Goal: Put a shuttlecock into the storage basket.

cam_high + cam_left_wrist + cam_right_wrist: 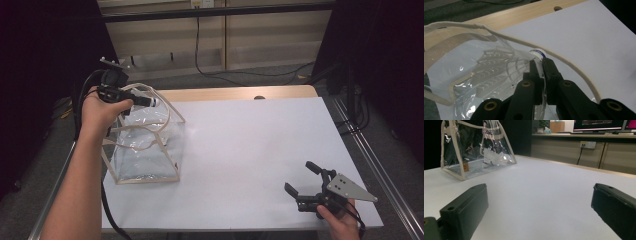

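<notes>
A clear plastic bag (145,150) with beige trim and handles stands on the left of the white tabletop (250,150). My left gripper (150,101) is at the bag's open top, shut on a white feather shuttlecock (506,62) close to its blue-banded cork (537,52). The bag's beige rim (574,67) curves past the black jaws of the left gripper (539,61). Near the table's front right corner my right gripper (299,176) rests low and open, nothing between its jaws. From the right gripper (540,188) view, the bag (461,173) stands far off with white feathers (491,157) low inside.
A wooden strip (235,93) with a hole runs along the table's far edge. Cables (210,70) lie on the floor beyond it, in front of a wooden cabinet (260,30). A metal rail (380,170) borders the table's right side.
</notes>
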Available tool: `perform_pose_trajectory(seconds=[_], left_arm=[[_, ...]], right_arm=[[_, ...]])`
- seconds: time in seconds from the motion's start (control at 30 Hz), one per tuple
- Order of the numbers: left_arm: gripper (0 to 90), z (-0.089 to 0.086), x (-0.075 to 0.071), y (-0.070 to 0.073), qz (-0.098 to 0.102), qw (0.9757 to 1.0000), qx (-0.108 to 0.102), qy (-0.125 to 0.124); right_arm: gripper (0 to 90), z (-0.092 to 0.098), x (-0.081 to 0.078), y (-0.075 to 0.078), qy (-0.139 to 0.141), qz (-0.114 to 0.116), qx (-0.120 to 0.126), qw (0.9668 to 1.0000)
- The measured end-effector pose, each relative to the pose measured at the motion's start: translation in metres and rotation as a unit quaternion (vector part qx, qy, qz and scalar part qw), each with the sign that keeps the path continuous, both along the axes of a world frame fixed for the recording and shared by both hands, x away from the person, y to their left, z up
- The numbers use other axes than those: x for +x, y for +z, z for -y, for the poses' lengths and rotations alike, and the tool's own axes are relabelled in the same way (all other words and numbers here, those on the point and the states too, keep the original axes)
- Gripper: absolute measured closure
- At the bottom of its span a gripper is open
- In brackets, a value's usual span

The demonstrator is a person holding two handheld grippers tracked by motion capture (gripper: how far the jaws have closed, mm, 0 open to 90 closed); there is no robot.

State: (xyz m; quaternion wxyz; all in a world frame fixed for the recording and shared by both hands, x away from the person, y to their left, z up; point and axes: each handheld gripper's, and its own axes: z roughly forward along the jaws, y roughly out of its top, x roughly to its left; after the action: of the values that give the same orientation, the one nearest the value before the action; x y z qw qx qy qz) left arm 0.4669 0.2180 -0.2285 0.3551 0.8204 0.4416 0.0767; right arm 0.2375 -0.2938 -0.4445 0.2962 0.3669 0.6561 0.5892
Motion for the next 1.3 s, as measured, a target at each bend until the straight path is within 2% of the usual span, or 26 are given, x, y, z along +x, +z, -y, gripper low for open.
perform_pose_trajectory(seconds=[1.3], left_arm=[[87.4, -0.007, 0.004, -0.018, -0.010, 0.9998, 0.001, 0.014]], right_arm=[[0.7, 0.000, 0.000, 0.000, 0.000, -0.002, 0.000, 1.0000]])
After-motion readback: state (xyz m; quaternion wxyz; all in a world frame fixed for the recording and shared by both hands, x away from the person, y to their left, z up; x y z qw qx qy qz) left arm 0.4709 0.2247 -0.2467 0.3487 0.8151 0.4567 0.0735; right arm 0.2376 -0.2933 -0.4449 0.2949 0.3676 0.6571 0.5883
